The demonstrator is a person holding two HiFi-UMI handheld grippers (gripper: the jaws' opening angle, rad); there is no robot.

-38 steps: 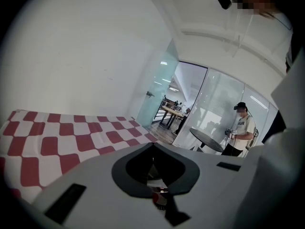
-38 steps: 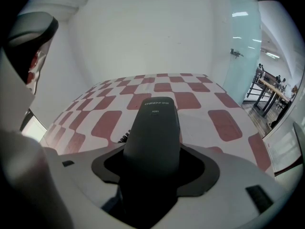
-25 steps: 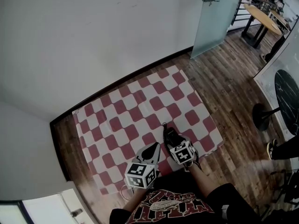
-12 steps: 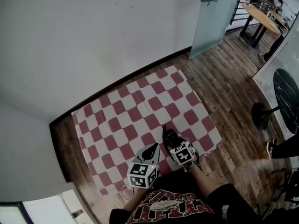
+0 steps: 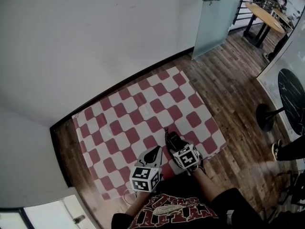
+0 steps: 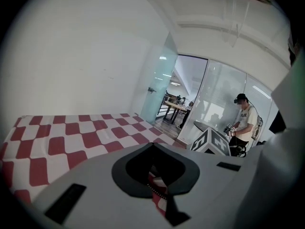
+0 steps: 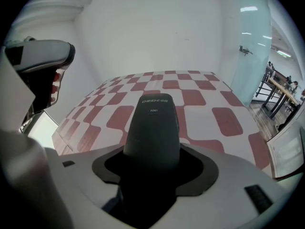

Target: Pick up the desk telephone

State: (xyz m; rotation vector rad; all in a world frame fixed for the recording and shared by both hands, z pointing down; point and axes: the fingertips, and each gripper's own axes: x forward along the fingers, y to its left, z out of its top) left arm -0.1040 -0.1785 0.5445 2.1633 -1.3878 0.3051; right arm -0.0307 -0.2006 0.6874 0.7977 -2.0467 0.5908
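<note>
A black telephone handset [image 7: 153,128] sticks out forward from between the jaws of my right gripper [image 7: 152,159], which is shut on it. In the head view the handset [image 5: 171,139] is held over the near edge of a red and white checkered cloth [image 5: 143,111], and a thin cord trails from its far end. My left gripper [image 5: 156,151] hovers just to the left of it, jaws together at the tips; in the left gripper view [image 6: 153,147] only the cloth shows through the gap behind them. The telephone's base is not in sight.
Wooden floor surrounds the cloth [image 6: 62,137], with a white wall behind it. A frosted glass door [image 5: 217,18] stands at the back right, and beyond it a wooden table [image 5: 268,17]. A round black table [image 5: 293,99] is at the right. A person [image 6: 245,123] stands far off.
</note>
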